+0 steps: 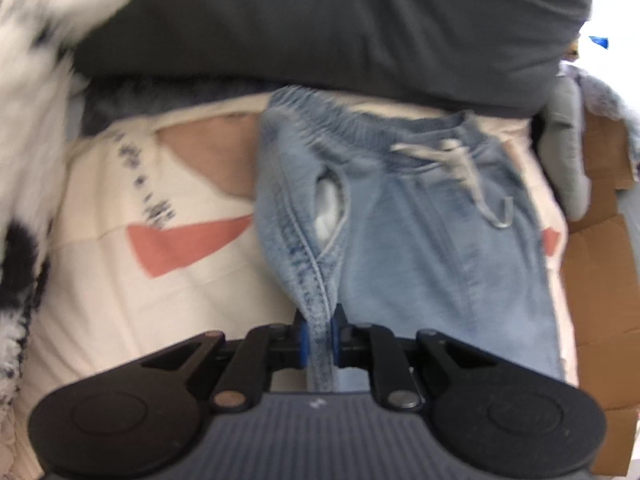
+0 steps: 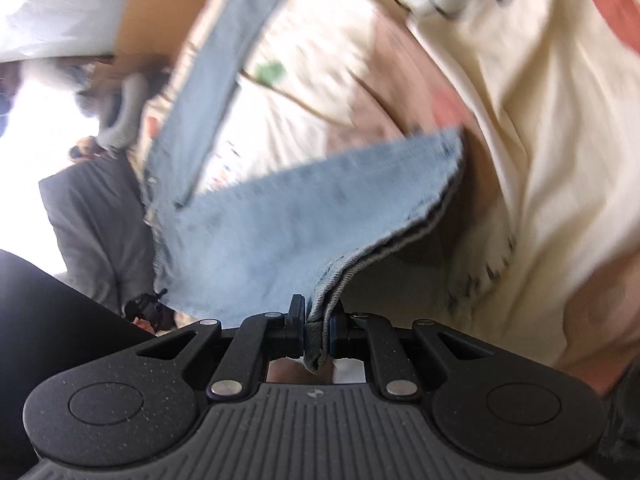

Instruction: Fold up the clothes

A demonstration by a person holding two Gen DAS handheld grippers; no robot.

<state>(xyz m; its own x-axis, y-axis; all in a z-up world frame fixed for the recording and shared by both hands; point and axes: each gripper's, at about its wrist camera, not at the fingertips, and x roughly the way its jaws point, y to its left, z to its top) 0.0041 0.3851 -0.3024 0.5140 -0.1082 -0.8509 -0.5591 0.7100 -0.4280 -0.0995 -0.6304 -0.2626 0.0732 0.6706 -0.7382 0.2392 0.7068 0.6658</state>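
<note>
Denim trousers (image 1: 432,216) lie waistband-up on a cream patterned bedspread (image 1: 100,280), below a dark grey pillow (image 1: 320,20); our left claw (image 1: 319,334) is clenched on the side seam near the pocket, while our right claw (image 2: 316,330) is clenched on the stacked layers of hem, with the leg (image 2: 320,216) lifted off the spread; we judge we are mid-fold, carrying the leg end toward the waist; next we should bring the hem level with the waistband, keep the edges aligned, then let go.

text: none legible | dark marks on cream cover (image 1: 148,184): blurred
</note>
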